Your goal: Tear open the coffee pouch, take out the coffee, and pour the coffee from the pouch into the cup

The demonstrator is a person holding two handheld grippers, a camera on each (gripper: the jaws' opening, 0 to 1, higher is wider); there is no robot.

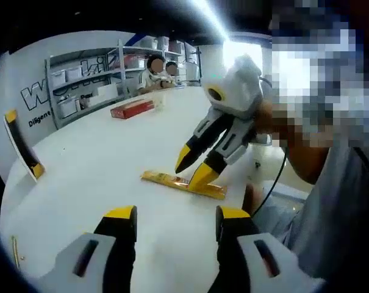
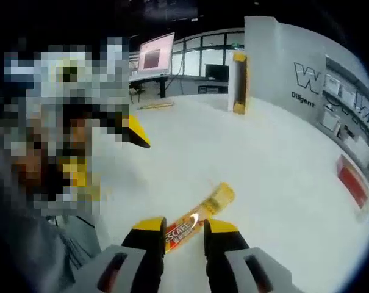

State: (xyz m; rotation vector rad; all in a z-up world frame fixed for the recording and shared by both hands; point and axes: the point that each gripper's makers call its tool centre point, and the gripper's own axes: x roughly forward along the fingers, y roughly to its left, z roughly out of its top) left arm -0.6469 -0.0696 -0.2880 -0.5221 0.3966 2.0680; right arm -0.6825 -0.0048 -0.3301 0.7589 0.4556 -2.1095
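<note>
This is a lab or workshop inside an open office. A large white table [image 1: 99, 159] fills the foreground. Behind it, metal shelves [image 1: 86, 79] hold white bins against a wall with big printed lettering [image 2: 309, 79]. People sit at the table's far end, a monitor [image 2: 155, 56] glows on a desk, and strip lights run overhead.

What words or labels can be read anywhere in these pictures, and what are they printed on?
"SCAFE", partly hidden, in white on the red end of the coffee pouch between the right gripper fingers.
"W", large and cut off, on the white wall.
"Diligent", small, below it; "Diligen" in the left gripper view.
Red box on the table: print too blurred to read.
Monitor: too small to read.
</note>
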